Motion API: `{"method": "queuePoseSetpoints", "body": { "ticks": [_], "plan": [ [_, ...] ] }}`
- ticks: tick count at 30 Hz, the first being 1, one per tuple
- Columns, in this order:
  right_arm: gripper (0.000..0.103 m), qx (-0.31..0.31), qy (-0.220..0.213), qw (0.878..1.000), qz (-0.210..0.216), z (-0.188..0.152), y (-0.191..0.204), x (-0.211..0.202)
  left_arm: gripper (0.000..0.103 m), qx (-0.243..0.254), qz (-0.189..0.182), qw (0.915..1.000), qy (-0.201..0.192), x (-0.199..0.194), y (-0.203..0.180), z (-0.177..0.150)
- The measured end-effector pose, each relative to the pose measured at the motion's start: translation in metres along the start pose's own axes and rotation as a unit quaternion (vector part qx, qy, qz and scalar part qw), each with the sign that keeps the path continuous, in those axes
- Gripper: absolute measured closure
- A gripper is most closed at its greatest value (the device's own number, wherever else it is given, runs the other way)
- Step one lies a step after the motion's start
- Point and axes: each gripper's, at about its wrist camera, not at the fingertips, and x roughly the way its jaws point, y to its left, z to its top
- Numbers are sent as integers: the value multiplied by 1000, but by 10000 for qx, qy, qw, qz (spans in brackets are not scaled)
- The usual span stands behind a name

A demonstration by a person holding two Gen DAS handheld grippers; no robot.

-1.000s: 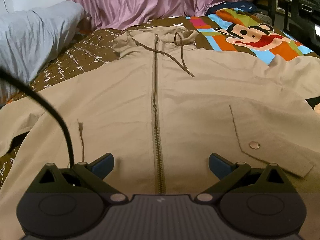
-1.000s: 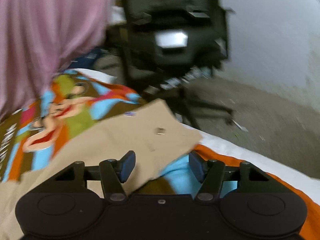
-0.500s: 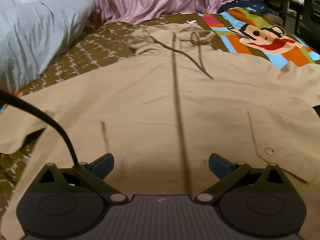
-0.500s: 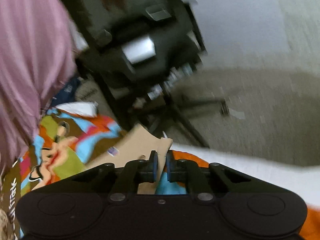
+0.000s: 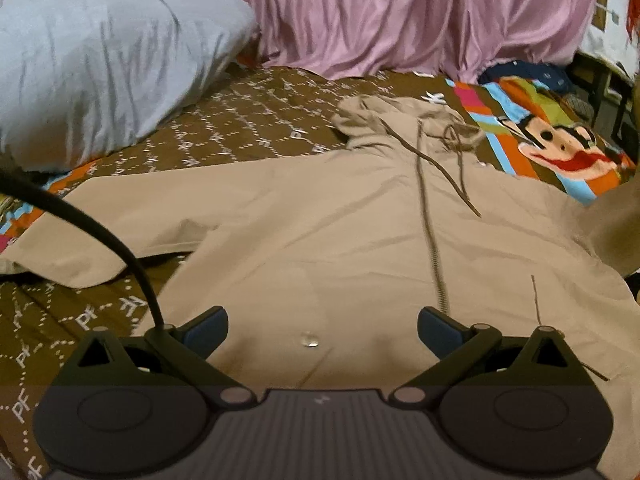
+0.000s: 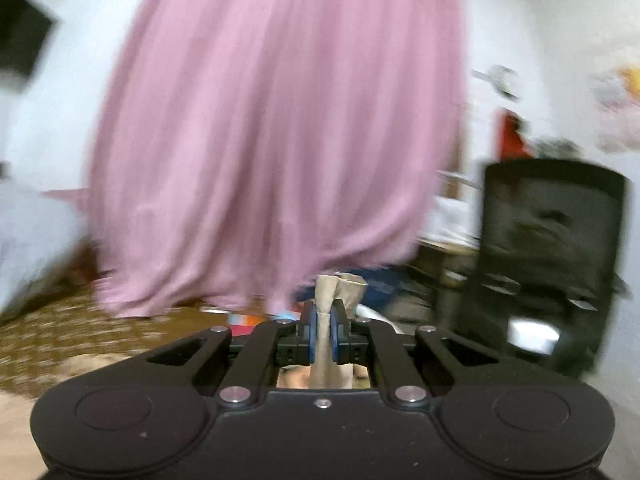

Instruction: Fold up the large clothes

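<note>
Left gripper (image 5: pixel 322 326): one; we see its jaws spread wide, nothing between them, hovering over the lower front of the jacket.
Right gripper (image 6: pixel 324 334): one; its jaws have just been closing and now clamp a bunched tan fold of the jacket, raised off the bed.
Jacket (image 5: pixel 340 224): one, tan, lying front-up across the bed, zip closed, collar toward the far edge.
Snap button (image 5: pixel 309 338): we count one, between the left jaws.
Drawcords (image 5: pixel 460 172): two, trailing from the collar.
Cable (image 5: pixel 120 248): one, black, crossing our left view.
Bedspread (image 5: pixel 248 136): one, brown patterned, cartoon print at the right edge.
Pillow (image 5: pixel 100 68): one, grey, far left corner.
Curtain (image 5: pixel 400 12): one, pink, behind the bed.
Chair (image 6: pixel 552 256): one, black, blurred, beyond the right edge.
</note>
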Motion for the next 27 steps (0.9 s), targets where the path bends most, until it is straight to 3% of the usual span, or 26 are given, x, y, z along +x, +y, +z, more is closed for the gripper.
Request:
{"method": "queuePoseSetpoints", "body": {
  "ticks": [4, 7, 11, 16, 22, 23, 25, 27],
  "plan": [
    [96, -231, -208, 9947, 983, -1, 82, -14, 0, -279, 53, 9996, -79, -10, 25, -1],
    [96, -183, -79, 9840, 1768, -25, 146, -19, 0, -504, 133, 9986, -108, -13, 45, -1],
    [96, -186, 512, 9651, 2560, -78, 220, -20, 0, -650, 314, 9973, -133, -17, 65, -3],
    [93, -507, 1235, 9474, 2909, -142, 272, -26, 0, -752, 480, 9959, -110, -11, 76, -6],
    [53, -143, 1812, 9269, 3284, -181, 267, -60, 0, -725, 518, 9960, -56, 4, 70, -7],
    [48, 0, 1830, 9278, 3251, -181, 254, -65, 0, -714, 461, 9964, -64, 7, 68, -6],
    [26, 336, 1793, 9331, 3100, -181, 224, -66, 0, -733, 296, 9968, -128, 11, 63, -6],
    [18, 622, 1691, 9441, 2759, -182, 189, -70, 0, -740, 53, 9971, -160, 19, 56, -3]
  ]
}}
